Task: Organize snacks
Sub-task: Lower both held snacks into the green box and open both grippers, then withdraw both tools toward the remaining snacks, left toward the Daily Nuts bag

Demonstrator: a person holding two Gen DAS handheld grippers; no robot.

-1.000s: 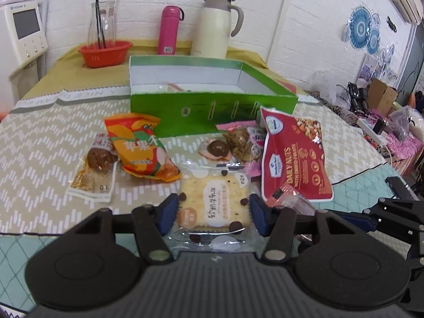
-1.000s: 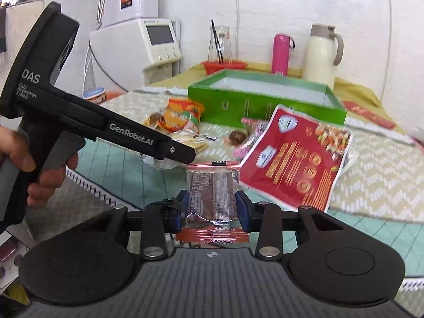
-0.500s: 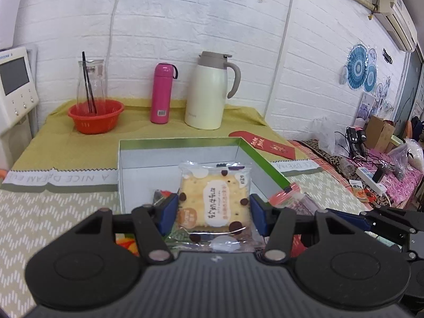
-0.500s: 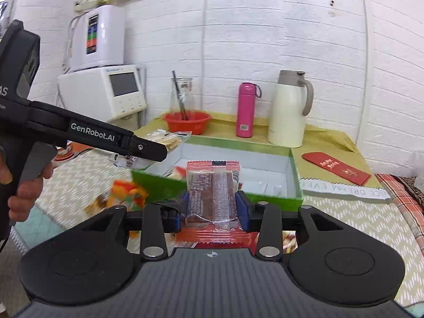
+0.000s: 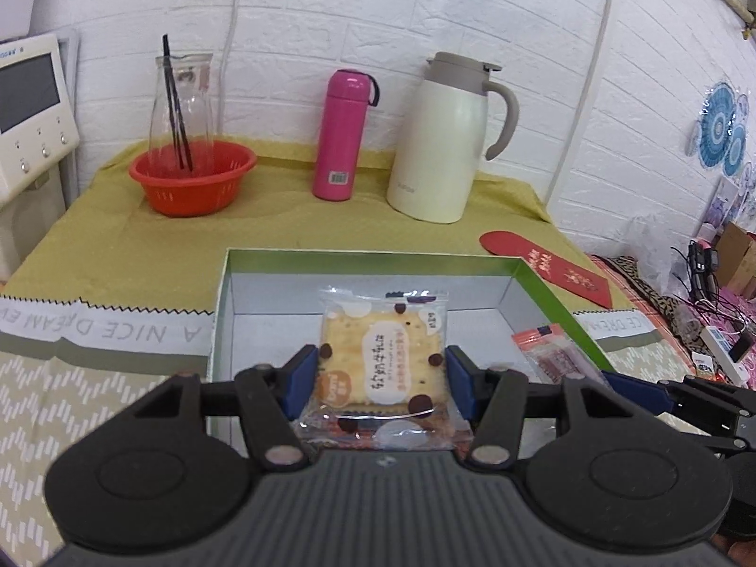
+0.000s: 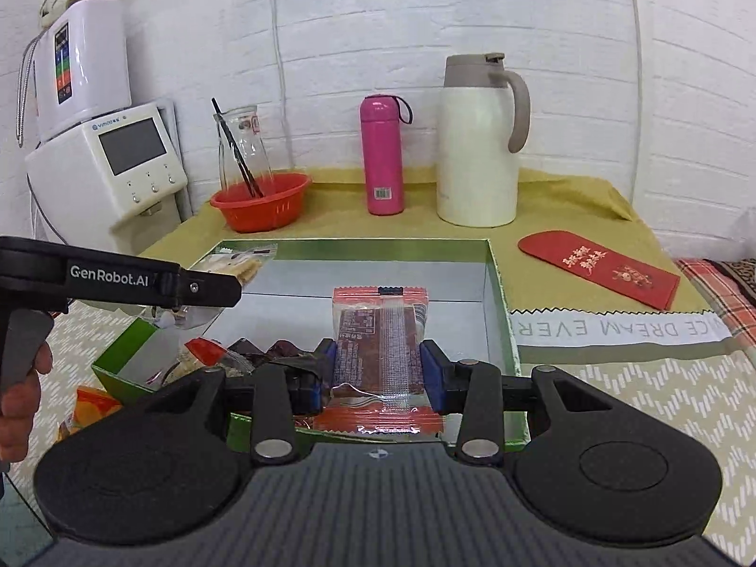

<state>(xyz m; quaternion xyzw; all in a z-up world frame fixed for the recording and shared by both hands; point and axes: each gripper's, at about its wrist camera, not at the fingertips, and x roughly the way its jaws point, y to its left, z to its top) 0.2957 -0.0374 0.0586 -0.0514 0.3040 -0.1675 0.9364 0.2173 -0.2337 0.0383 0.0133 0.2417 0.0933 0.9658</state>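
The left gripper (image 5: 378,378) clamps a cracker packet (image 5: 382,363) over the green box (image 5: 557,302). The right gripper (image 6: 378,368) pinches a red bar (image 6: 378,330) there too; snacks below its left finger are partly hidden.

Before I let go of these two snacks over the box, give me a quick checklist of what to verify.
1. Left gripper shut on the cracker pack: ok.
2. Right gripper shut on the red bar: ok.
3. Cracker pack above the green box: ok.
4. Red bar above the box: ok.
5. Bare box floor beyond the bar: ok; the snacks already in the box lie near the left corner.
6. Height above the box floor: cannot tell.
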